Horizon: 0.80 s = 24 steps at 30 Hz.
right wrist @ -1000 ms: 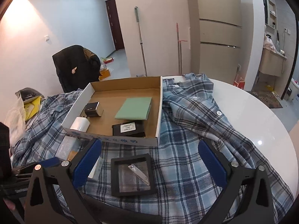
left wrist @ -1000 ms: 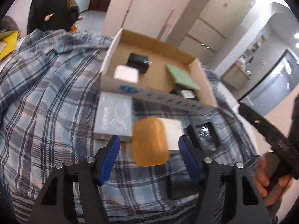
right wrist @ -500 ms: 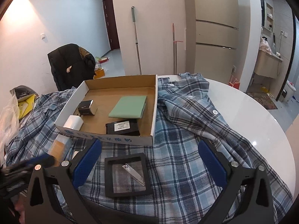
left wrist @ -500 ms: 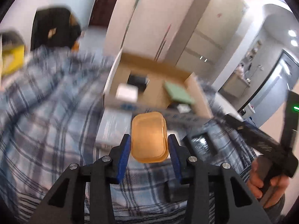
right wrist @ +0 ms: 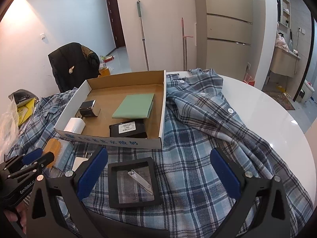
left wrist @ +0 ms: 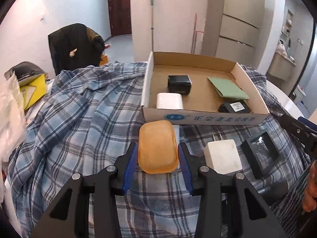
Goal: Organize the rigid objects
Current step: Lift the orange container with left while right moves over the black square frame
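My left gripper [left wrist: 158, 156] is shut on an orange soap-like block [left wrist: 157, 146] and holds it above the plaid shirt, just in front of the cardboard box [left wrist: 206, 117]. The box holds a white block [left wrist: 169, 100], two black boxes [left wrist: 179, 81] and a green pad [left wrist: 227, 87]. My right gripper [right wrist: 158, 170] is open and empty, hovering over a black framed case with a nail clipper [right wrist: 134, 182]. In the right wrist view the left gripper [right wrist: 37, 158] shows at the left with the orange block [right wrist: 52, 146].
A white cube charger [left wrist: 222, 156] and the black case [left wrist: 261, 152] lie on the shirt right of my left gripper. A clear plastic box [right wrist: 64, 154] lies under the orange block. The white round table [right wrist: 277, 115] is bare at the right. A chair with a black coat [left wrist: 75, 45] stands behind.
My left gripper closed on the orange block and lifted it, levelling toward the box. The right gripper stayed open over the black case, shifting slightly.
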{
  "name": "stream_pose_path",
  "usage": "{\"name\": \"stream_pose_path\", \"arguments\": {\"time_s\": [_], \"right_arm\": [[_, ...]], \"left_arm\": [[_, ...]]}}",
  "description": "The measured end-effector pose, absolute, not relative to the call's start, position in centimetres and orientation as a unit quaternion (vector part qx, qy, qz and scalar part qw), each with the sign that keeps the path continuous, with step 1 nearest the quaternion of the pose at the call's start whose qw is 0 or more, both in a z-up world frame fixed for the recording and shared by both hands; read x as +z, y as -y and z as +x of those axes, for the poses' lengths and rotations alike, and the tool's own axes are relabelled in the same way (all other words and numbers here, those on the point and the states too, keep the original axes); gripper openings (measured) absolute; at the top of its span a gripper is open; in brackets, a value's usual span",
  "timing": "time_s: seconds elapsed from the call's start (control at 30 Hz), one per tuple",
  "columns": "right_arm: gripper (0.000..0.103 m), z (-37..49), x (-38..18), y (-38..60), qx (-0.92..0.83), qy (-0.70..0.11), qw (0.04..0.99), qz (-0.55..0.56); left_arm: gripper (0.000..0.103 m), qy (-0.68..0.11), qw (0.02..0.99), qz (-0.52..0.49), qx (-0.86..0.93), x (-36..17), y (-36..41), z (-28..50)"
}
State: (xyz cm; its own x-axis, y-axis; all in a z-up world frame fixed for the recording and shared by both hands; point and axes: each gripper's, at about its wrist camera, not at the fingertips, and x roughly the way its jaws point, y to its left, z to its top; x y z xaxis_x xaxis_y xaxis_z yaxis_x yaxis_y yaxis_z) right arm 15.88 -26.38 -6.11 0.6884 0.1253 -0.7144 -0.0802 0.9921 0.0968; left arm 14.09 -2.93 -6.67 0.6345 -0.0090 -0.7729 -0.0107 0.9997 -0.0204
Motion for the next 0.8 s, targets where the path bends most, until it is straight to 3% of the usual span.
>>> {"name": "stream_pose_path", "arguments": {"time_s": [0.03, 0.07, 0.1, 0.37, 0.43, 0.5, 0.57, 0.8], "right_arm": [[0.103, 15.9, -6.2, 26.5, 0.056, -0.393, 0.918, 0.031], [0.103, 16.0, -6.3, 26.5, 0.057, -0.395, 0.916, 0.033], [0.103, 16.1, -6.3, 26.5, 0.058, -0.398, 0.915, 0.035], [0.103, 16.3, -6.9, 26.6, 0.087, -0.418, 0.902, 0.063], [0.103, 16.3, -6.9, 26.5, 0.083, -0.417, 0.903, 0.059], [0.103, 16.4, -6.9, 26.4, 0.079, -0.414, 0.905, 0.054], [0.103, 16.4, -7.0, 26.3, 0.08, -0.412, 0.906, 0.049], [0.103, 16.6, -7.3, 25.8, 0.096, -0.421, 0.901, 0.042]], "left_arm": [[0.054, -0.434, 0.901, -0.008, -0.002, -6.7, 3.1, 14.0], [0.072, -0.441, 0.897, -0.005, -0.003, -6.8, 3.2, 14.3], [0.079, -0.443, 0.897, -0.006, -0.003, -6.9, 3.4, 14.5], [0.079, -0.444, 0.894, -0.047, -0.044, -6.2, 2.5, 15.7], [0.074, -0.445, 0.892, -0.065, -0.046, -6.7, 1.9, 15.6], [0.054, -0.452, 0.888, -0.076, -0.043, -7.2, 1.4, 15.7], [0.045, -0.452, 0.887, -0.08, -0.038, -7.2, 1.2, 15.7], [0.044, -0.357, 0.932, -0.062, -0.032, -3.9, 1.1, 12.8]]}}
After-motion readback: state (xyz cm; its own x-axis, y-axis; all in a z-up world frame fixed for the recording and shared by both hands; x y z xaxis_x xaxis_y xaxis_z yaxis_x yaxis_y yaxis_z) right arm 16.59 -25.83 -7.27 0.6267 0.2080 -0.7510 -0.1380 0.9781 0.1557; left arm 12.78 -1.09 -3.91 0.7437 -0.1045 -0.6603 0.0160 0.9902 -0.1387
